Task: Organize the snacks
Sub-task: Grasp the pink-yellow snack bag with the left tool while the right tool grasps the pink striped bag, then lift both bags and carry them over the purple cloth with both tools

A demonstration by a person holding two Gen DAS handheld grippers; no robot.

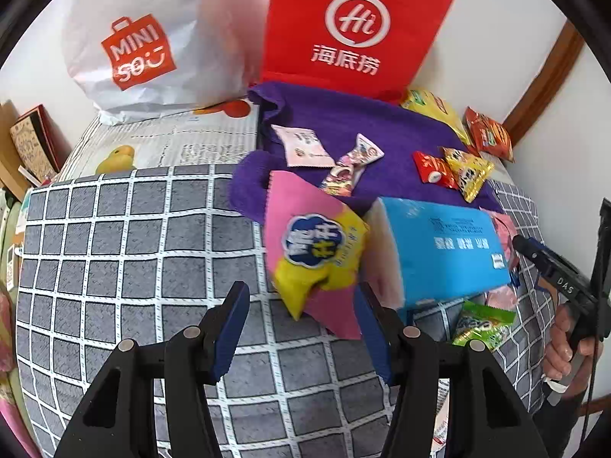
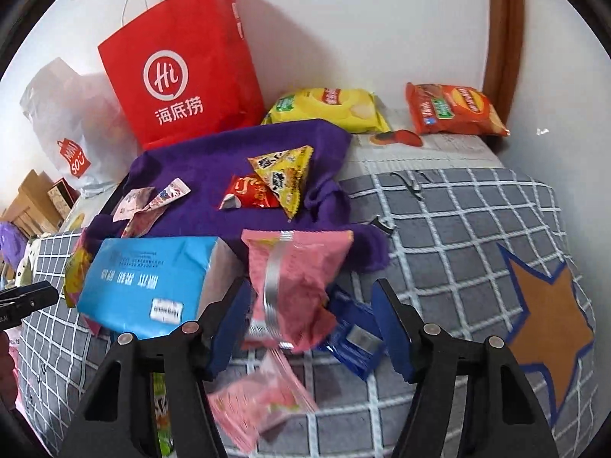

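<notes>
- Left wrist view: the left gripper [image 1: 301, 328] hangs over a bed [image 1: 114, 252] with a grey checked cover. Its fingers [image 1: 233, 324] stand partly apart with nothing pressed between them.
- Just ahead of the right-hand finger a pink and yellow snack bag [image 1: 317, 252] leans against a blue tissue pack [image 1: 439, 248]; whether the finger touches the bag I cannot tell.
- A green packet [image 1: 483, 328] lies below the tissue pack, near the bed's right edge.
- Behind, a purple cloth [image 1: 366, 129] carries a pale pink sachet [image 1: 303, 145], a twisted candy wrapper [image 1: 351, 168], a small red packet [image 1: 433, 170] and a yellow triangular packet [image 1: 467, 171].
- A white shopping bag [image 1: 152, 38] and a red paper bag [image 1: 355, 26] stand at the wall by the bed's far edge.
- The right gripper [image 1: 553, 267] and the hand [image 1: 565, 347] holding it show at the right edge.
- Right wrist view: the right gripper [image 2: 309, 324] has its fingers [image 2: 389, 328] apart around a pink snack bag [image 2: 294, 278]; the bag sits between them, blurred, and no pad clearly presses it.
- A blue wrapper [image 2: 355, 343] and another pink packet [image 2: 259, 400] lie on the bed under them.
- A yellow crisp bag [image 2: 332, 108] and an orange crisp bag [image 2: 454, 108] lie at the far edge.
</notes>
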